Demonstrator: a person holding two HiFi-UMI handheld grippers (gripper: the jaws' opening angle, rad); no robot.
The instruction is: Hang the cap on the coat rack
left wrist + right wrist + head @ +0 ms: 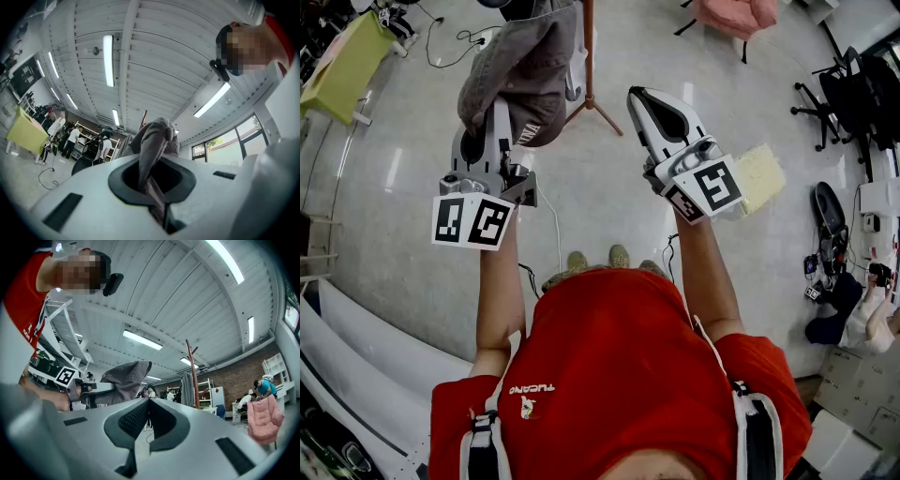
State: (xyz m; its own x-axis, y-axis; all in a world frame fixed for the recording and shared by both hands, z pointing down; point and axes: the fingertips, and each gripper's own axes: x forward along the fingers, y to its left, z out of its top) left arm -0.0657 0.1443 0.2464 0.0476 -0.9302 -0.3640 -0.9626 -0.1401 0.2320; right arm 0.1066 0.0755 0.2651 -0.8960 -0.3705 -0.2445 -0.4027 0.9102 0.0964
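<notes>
Jaws, left gripper (499, 117): pinched shut on a fold of the grey cap (520, 75), fabric running down through the gap between them. Jaws, right gripper (649, 105): closed together, nothing in between.

Gripped by one edge only, rest of the cap slumped over the jaw tips. Raised out front, tilted slightly up, toward the coat rack (589, 56). In head view, cap overlapping the left side of the red-brown pole, contact not confirmable. Not yet on a hook, by the look of it. Right gripper level beside the left, well apart from the cap. Probably free to steady the brim or spread the opening on approach. Risk as judged: thin pinch on soft cloth, liable to slip if snagged on a prong.

No worktop under the job. Done standing over a pale glossy floor (609, 197), cables (471, 37) trailing across it, rack legs splayed on it. Yellow-green worktop (342, 61) far left, pink chair (736, 14) beyond the rack, black office chairs (853, 98) at right. From the gripper views: white ribbed ceiling with strip lights, brick wall, large window, several people in the background.
</notes>
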